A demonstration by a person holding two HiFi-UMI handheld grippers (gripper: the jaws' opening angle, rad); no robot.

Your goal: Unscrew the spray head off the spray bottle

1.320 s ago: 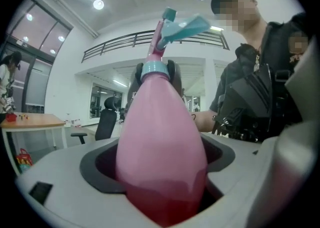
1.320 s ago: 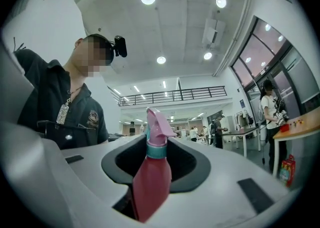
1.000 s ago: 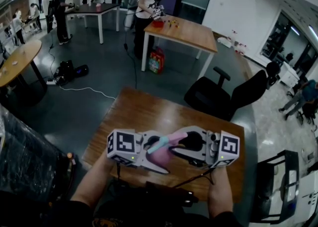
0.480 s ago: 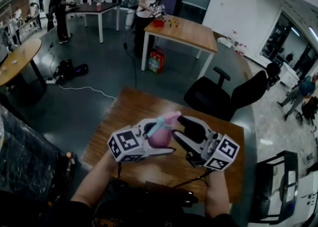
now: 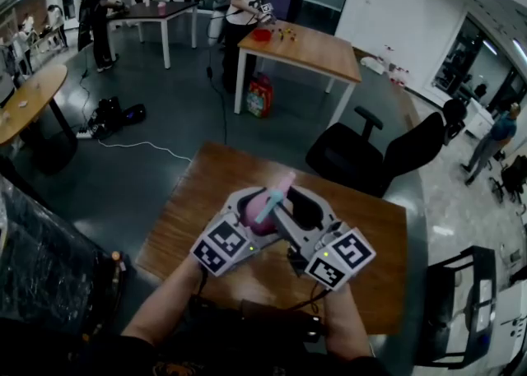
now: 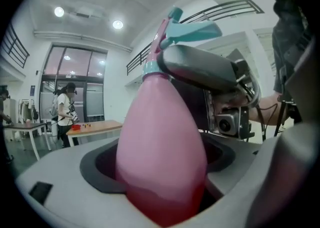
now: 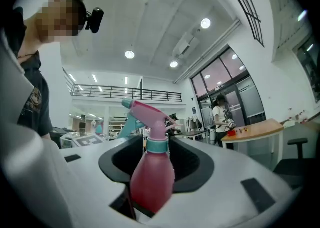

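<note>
A pink spray bottle (image 5: 254, 213) with a pink and teal spray head (image 5: 277, 191) is held up over the wooden table (image 5: 193, 201). My left gripper (image 5: 249, 204) is shut on the bottle's body (image 6: 160, 142), which fills its jaws. My right gripper (image 5: 290, 213) sits close against the left one from the right. Its jaws stand wide and are closing a little, with the bottle (image 7: 152, 172) between them and the spray head (image 7: 146, 114) rising past them. I see no pad pressing on it.
A black office chair (image 5: 362, 156) stands past the table's far right corner. Farther off are a second wooden table (image 5: 309, 49) with a person (image 5: 243, 4) at it, a round table (image 5: 29, 103) at left, and cables and bags (image 5: 111, 115) on the floor.
The bottle swung from pointing right to pointing away from me. The right gripper let go of the spray head, drew apart, then turned in close beside the left one.
</note>
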